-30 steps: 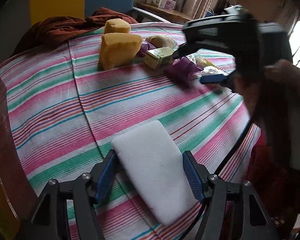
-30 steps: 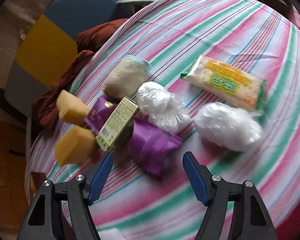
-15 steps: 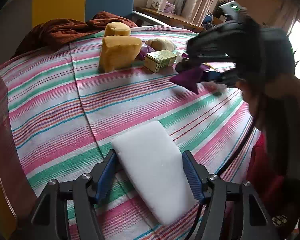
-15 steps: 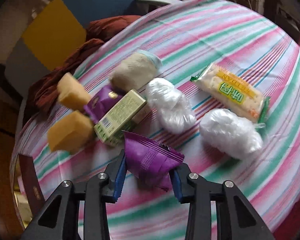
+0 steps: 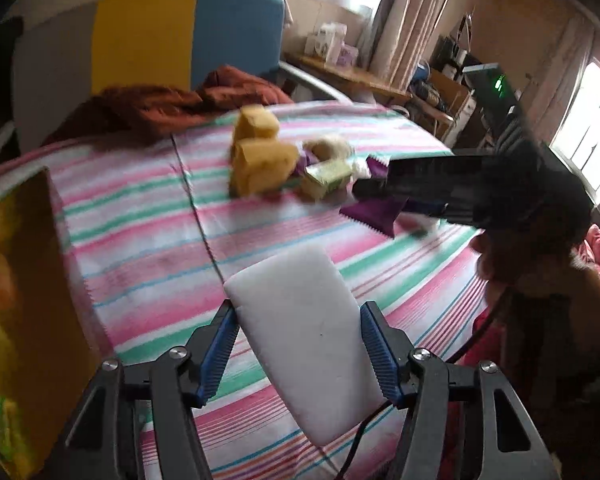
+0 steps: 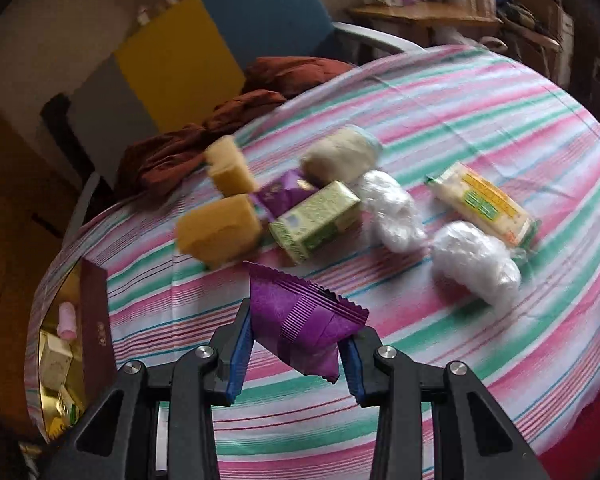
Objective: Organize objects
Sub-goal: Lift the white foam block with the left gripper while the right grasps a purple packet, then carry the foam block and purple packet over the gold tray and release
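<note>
Above striped cloth [image 6: 480,92] | right tongs [image 6: 296,354] pinch purple packet [image 6: 300,320] | left tongs [image 5: 298,344] apparently grip white block [image 5: 300,320]

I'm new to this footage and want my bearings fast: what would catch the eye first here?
First, the purple packet pinched in the right gripper, lifted above the striped tablecloth. Next, the white foam block clamped in the left gripper, near the table's front edge. Behind them, yellow sponges and a green box cluster mid-table.
</note>
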The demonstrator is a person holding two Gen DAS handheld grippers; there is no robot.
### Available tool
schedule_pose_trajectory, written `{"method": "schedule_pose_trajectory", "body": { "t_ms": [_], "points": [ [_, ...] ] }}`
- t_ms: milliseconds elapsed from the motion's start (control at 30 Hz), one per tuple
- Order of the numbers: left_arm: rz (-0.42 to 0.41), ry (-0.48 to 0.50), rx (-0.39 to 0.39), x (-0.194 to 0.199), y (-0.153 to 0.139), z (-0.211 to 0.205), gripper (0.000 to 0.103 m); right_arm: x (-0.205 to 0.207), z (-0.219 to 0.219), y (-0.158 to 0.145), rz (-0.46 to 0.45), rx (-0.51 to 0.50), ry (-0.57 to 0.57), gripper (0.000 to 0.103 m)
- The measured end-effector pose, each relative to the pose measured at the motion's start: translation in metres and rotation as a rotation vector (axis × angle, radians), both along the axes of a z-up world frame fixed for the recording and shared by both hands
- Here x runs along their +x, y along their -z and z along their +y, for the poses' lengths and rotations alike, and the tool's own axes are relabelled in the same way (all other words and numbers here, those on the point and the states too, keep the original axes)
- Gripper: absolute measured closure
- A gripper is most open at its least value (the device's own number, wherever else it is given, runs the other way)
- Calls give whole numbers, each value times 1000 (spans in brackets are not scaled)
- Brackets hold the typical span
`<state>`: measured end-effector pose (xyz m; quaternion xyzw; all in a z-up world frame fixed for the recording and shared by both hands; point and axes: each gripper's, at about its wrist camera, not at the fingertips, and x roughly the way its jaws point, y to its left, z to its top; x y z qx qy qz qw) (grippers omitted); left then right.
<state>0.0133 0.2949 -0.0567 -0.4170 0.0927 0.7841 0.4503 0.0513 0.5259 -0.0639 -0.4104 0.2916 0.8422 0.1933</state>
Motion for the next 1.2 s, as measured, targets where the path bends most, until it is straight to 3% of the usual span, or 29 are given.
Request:
{"method": "schedule_pose_trajectory", "body": {
  "t_ms": [200,400,767,1033,1133,1200],
  "points": [
    [50,-88,37,-6,-30,-42,40,-6,-26,-12,48,49,-114,64],
    [69,-240,65,-30,-46,-103,39,-13,-61,-20,64,53,-225,64],
    [79,-564,38,-76,-34,-226,39,-48,-163,-43,95,69,-495,64],
    [68,-735,-25,-102,-11,-286,34,-93,-240,-41,62,66,-670,63],
    [49,-757,-41,-107,-3,-292,29,-109,-259,-40,78,42,-690,58],
    [22,-777,-36,-108,1,-297,24,-115,-269,-40,86,23,-700,43]
  ]
}}
